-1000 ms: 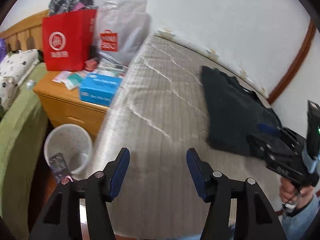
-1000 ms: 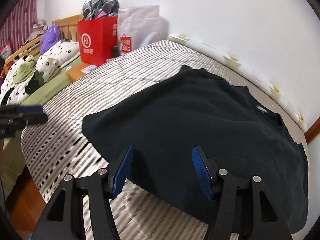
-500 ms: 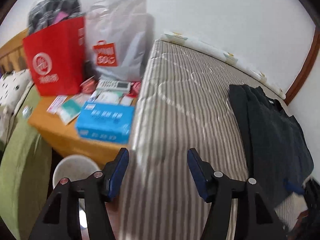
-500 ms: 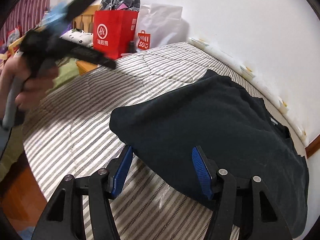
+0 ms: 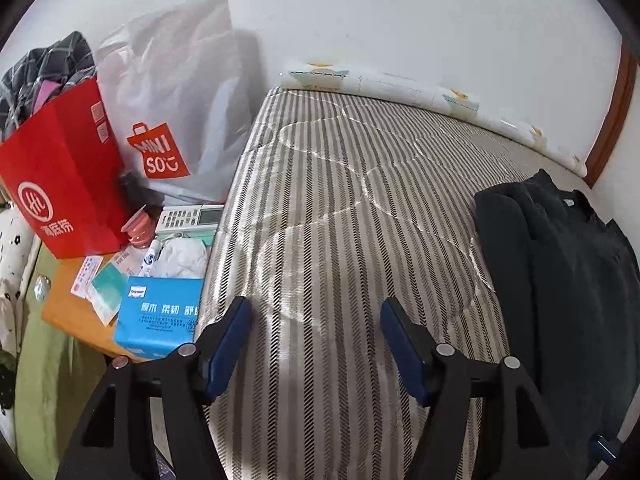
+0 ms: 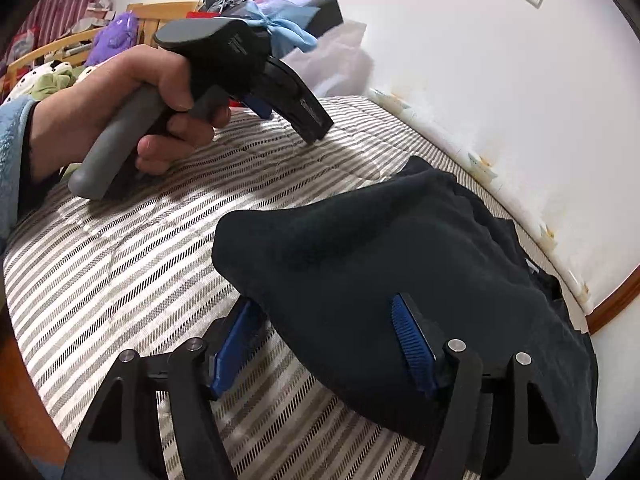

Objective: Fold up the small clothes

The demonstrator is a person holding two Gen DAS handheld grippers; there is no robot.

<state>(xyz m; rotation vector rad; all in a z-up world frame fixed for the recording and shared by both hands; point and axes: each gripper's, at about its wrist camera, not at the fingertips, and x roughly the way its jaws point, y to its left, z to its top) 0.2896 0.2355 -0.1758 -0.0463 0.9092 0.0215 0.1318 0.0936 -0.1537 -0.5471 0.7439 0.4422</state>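
Observation:
A dark, partly folded garment [image 6: 400, 256] lies on the striped mattress [image 6: 120, 264]; it also shows at the right in the left wrist view [image 5: 568, 280]. My right gripper [image 6: 324, 340] is open, its jaws straddling the garment's near edge; the left pad is partly under the cloth. My left gripper [image 5: 316, 336] is open and empty over bare mattress [image 5: 340, 208], left of the garment. In the right wrist view the left gripper [image 6: 276, 100], held in a hand, hovers above the mattress, beyond the garment.
A wooden nightstand [image 5: 76, 316] left of the mattress holds a red bag [image 5: 60, 184], a white Miniso bag [image 5: 176, 104], a blue tissue pack [image 5: 160, 320] and a remote [image 5: 192, 216]. A white wall [image 5: 400, 20] runs behind the bed. A rolled pad [image 5: 400, 88] lines the far edge.
The left gripper has swung forward over the mattress and nearer the garment. The right gripper has moved in, and the garment's near edge now lies between its jaws.

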